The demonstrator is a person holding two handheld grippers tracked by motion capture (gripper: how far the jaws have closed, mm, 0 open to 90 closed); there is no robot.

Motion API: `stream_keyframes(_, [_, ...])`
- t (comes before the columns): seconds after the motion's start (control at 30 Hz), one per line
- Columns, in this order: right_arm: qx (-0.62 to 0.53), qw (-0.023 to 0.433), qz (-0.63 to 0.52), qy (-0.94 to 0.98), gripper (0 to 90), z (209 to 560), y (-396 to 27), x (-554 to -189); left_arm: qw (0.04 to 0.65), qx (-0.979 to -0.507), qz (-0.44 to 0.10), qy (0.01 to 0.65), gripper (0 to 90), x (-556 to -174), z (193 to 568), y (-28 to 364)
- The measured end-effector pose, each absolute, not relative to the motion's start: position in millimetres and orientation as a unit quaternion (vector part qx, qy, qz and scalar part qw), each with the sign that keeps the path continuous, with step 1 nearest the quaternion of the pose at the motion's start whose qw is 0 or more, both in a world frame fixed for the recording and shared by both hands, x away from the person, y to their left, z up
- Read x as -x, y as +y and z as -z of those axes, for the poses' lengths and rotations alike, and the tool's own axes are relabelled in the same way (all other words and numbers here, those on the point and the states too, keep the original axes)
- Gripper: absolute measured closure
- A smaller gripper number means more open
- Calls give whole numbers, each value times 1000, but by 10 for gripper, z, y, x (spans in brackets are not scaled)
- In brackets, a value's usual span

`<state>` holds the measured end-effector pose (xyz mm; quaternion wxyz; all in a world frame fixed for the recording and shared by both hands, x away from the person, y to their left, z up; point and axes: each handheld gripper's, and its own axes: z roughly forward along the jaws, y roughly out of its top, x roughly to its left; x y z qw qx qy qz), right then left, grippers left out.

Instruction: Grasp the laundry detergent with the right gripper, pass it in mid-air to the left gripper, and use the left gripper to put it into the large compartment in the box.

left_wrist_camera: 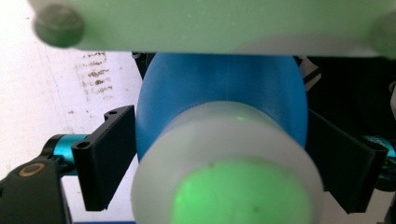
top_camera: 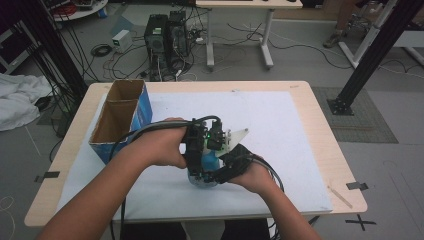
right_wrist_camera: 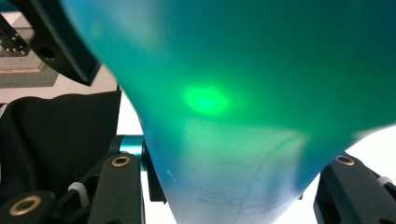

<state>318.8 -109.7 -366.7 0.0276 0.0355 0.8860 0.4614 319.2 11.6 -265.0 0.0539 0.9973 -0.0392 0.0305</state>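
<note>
High view: you hold a blue bottle mid-surface. Left gripper view: left gripper jaws flank its white cap, not clearly pinching. Right gripper view: right gripper jaws clamp the body. A loose cap grip could slip when twisting.

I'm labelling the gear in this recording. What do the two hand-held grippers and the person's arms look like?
Both grippers are black. The left gripper carries a green light and a black cable that loops back along the forearm; its flat black jaws sit on teal fittings. The right gripper has a grey three-cornered plate on top, brass-coloured rivets and a teal fitting, with black cables trailing behind. The forearms are bare, no sleeves in view.
</note>
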Motion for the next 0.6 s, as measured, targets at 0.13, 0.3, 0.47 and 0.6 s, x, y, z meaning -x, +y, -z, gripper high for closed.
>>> stream_keyframes(0.13, [-35, 28, -461, 886, 471, 3668, -1096, -3189, 55, -997, -32, -38, 185, -3185, 2651, 114])
stream_keyframes(0.3, [-37, 27, -462, 885, 471, 3669, -1108, -3185, 53, -997, -39, -39, 233, -3181, 2653, 108])
stream_keyframes(0.47, [-40, 24, -462, 886, 472, 3681, -1103, -3181, 50, -997, -38, -40, 249, -3185, 2669, 80])
stream_keyframes(0.6, [-40, 16, -463, 885, 472, 3688, -1089, -3170, 47, -997, -40, -42, 276, -3173, 2685, 67])
